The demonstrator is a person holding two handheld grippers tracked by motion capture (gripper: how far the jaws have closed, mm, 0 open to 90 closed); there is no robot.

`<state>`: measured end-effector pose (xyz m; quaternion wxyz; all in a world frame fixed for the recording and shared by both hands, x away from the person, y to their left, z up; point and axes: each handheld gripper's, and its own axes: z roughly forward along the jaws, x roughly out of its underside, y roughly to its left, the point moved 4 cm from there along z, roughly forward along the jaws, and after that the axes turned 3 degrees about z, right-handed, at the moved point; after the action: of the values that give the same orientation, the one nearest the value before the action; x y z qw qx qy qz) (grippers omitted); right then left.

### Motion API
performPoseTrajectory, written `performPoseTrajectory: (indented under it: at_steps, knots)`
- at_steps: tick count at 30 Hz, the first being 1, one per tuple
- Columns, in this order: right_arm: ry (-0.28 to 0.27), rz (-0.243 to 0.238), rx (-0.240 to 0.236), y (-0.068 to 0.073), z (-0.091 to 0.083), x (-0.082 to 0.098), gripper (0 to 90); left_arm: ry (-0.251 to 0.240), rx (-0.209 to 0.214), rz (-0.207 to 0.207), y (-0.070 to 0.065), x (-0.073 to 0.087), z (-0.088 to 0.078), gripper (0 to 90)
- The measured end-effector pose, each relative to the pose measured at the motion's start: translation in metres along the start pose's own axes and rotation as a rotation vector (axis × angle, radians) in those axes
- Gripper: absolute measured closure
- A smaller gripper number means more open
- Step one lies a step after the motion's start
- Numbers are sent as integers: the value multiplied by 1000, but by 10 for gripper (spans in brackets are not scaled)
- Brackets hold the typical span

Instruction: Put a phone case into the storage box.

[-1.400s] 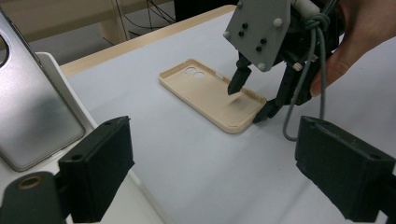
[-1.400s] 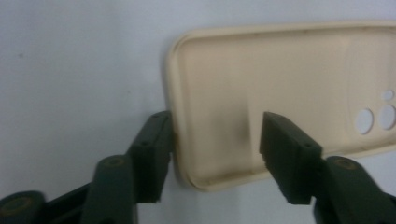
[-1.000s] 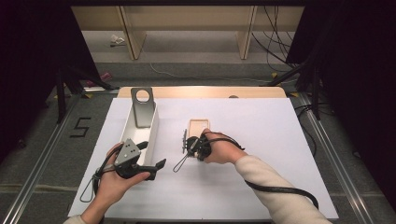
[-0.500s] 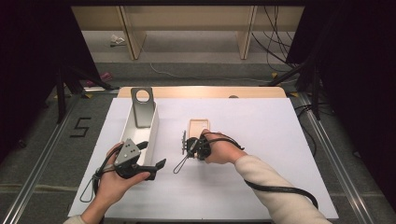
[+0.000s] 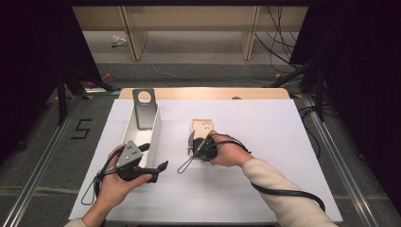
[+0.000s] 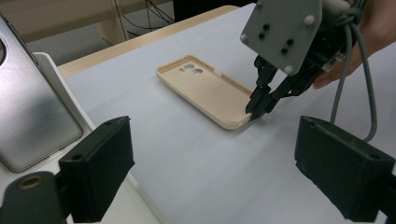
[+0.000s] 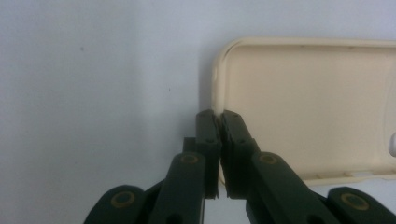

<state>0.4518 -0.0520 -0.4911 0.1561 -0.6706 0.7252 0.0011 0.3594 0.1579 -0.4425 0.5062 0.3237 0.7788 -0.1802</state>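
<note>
Right tongs pinch phone case rim

Closing over the last moment, the right tongs (image 7: 218, 114) now clamp the thin side wall of the phone case (image 7: 299, 100) near one corner, rim caught between the pads; hands barely shifted otherwise. Worktop (image 5: 283, 142) is white, wooden edge at the far side. White tray (image 5: 153, 137) sits left of centre, with a silver phone (image 5: 144, 109) propped in its far end. Beige phone case (image 5: 201, 130) lies open side up, flat on the worktop just right of the tray, camera cutouts at the far end. Left tongs (image 5: 158, 168) hang wide open at the tray's near end, gripping nothing, well apart from the case. Right hand (image 5: 227, 151) comes in over the case's near end, cable trailing back along the sleeve
</note>
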Motion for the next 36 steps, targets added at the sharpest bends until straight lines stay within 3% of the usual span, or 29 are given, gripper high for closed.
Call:
performPoseTrajectory:
  at_steps: [11,16,21,36]
  knots:
    - [-175,103,-20,-4,-24,18,877,-3,1,-1,-1,0,1,117]
    - [-274,134,-36,-3,-34,28,878,-6,1,-5,-1,-1,1,121]
    - [-338,159,-42,1,-45,37,879,-6,1,-7,-1,-1,1,122]
    - [-413,169,-47,18,-59,54,880,-9,4,-6,-2,-1,1,126]
